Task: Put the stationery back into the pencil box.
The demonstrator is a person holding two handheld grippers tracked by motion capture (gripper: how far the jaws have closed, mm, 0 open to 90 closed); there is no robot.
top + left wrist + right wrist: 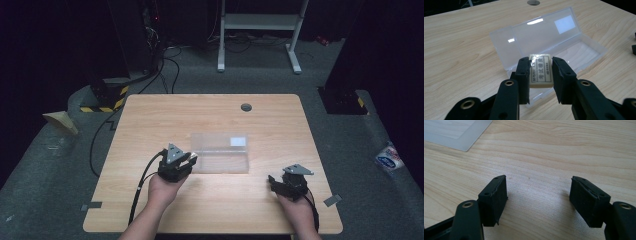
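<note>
L gripper point(540, 72) is clamped on a cream eraser point(541, 71) (printed label facing up), held just over the near-left end of the open clear plastic case point(564, 37) lying mid-table point(150, 115). R gripper point(539, 200) rests w/ jaws spread, nothing between them, on bare wood well apart from the case, near the table's front right.

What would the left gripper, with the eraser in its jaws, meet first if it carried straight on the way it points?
Most likely the open clear plastic case: the left gripper aims its eraser at the case's near end, though depth is hard to judge.
</note>
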